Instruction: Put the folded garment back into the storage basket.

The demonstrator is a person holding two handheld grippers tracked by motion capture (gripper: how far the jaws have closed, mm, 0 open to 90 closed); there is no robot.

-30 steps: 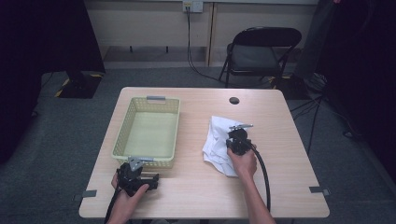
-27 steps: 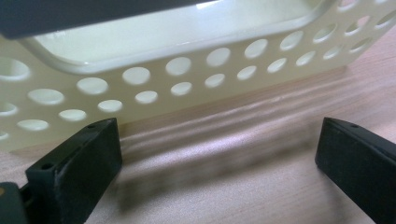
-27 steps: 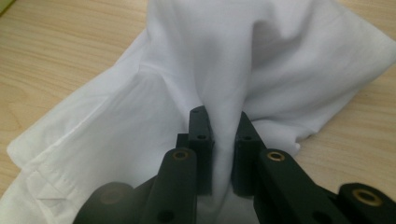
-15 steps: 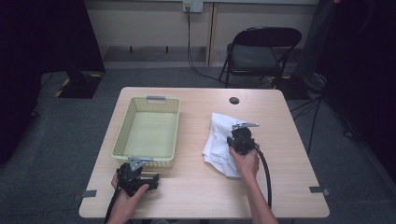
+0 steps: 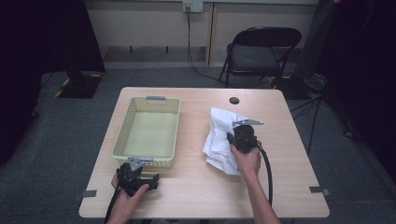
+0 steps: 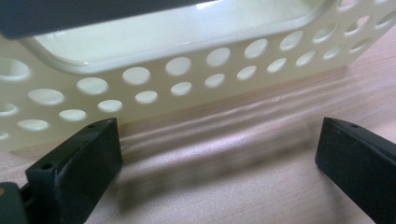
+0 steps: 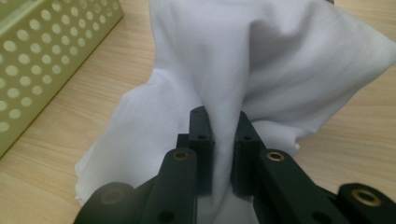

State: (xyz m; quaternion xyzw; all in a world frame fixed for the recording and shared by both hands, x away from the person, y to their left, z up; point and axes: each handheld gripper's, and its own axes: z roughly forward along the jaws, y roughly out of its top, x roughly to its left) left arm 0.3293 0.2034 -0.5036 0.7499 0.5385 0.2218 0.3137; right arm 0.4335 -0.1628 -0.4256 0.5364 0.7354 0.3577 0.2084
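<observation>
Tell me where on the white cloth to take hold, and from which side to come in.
Grip a raised fold near the middle of the white cloth, coming in from the person's side. The cloth lies crumpled, so a standing ridge gives the jaws something to pinch. The right tongs already do this: their jaws are shut on such a fold, which tents up from the table.

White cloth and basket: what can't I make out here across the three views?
- White cloth: the fold between the right gripper jaws is hidden by them in the right gripper view; in the high view the hand covers part of it.
- Basket: cut off by the top and side edges in the left gripper view.
- Left gripper: in the high view its jaws are too small and dark to read.
</observation>
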